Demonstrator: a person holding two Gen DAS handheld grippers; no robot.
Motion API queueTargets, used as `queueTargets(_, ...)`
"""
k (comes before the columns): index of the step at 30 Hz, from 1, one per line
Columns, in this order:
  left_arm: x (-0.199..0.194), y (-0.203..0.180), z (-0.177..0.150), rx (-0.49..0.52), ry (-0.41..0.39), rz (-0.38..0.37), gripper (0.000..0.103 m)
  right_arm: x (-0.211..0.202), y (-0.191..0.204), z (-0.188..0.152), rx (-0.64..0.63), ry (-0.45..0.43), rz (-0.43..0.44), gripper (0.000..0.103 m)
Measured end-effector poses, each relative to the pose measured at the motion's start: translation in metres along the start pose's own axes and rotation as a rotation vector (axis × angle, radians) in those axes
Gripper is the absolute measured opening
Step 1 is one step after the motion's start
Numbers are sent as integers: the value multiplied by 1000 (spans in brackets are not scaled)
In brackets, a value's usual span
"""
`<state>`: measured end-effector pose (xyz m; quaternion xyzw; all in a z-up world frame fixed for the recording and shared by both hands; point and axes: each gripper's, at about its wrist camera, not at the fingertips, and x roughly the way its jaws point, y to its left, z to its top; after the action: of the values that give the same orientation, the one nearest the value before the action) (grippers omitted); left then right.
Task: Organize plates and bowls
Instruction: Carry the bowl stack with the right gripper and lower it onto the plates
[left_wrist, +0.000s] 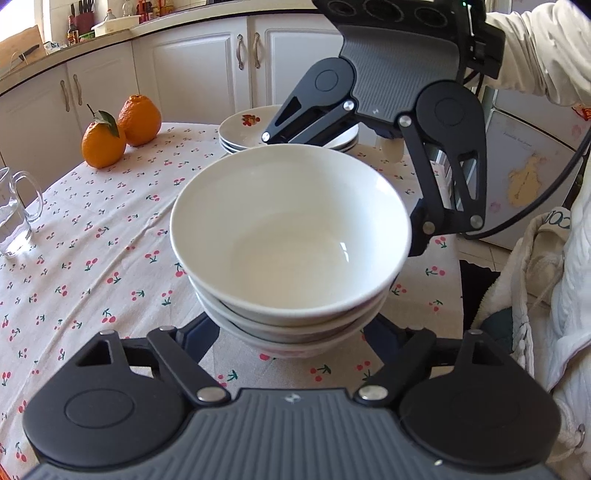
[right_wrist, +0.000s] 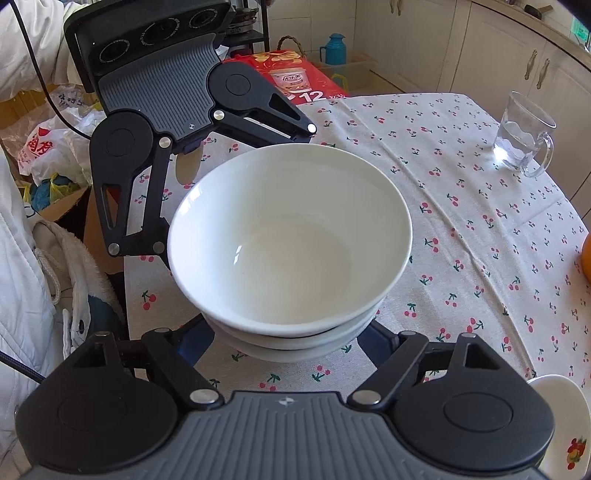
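A stack of three white bowls (left_wrist: 291, 229) (right_wrist: 288, 236) stands on the cherry-print tablecloth (left_wrist: 92, 258), and both grippers hold it from opposite sides. My left gripper (left_wrist: 291, 332) reaches in from the near side of its own view. Its blue-padded fingers (left_wrist: 201, 332) lie against the lowest bowl's flanks, the tips hidden under the rims. The right gripper (right_wrist: 288, 343) grips the same stack likewise. Each shows in the other's view, the right gripper (left_wrist: 341, 190) and the left gripper (right_wrist: 238, 194), with one finger at the bowl's rim and one behind it. Stacked plates (left_wrist: 243, 129) with a fruit print lie behind.
Two oranges (left_wrist: 122, 129) sit at the far left of the table, and a glass mug (right_wrist: 524, 136) holding water stands near the edge. Another fruit-print plate (right_wrist: 561, 424) lies at the right view's lower corner. White cabinets, a red carton (right_wrist: 295, 77) and the person's white sleeves surround the table.
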<state>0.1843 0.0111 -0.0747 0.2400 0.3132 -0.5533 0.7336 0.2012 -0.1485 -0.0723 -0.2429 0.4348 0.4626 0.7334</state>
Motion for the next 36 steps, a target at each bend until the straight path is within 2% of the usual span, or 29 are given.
queueTargets(10, -2, 0, 4, -50, -4, -10, 84, -7, 4, -1, -3, -26, -10, 87)
queueTargets(18, 1, -6, 24, 0, 12, 13, 84, -21, 2, -10, -6, -45, -28, 87)
queueTargets(26, 12, -8, 63, 72, 17, 9, 84, -51, -10, -30, 28, -85, -60, 87)
queueTargets(36, 54, 7, 126, 159, -22, -34, 84, -102, -39, -69, 94, -134, -175, 87)
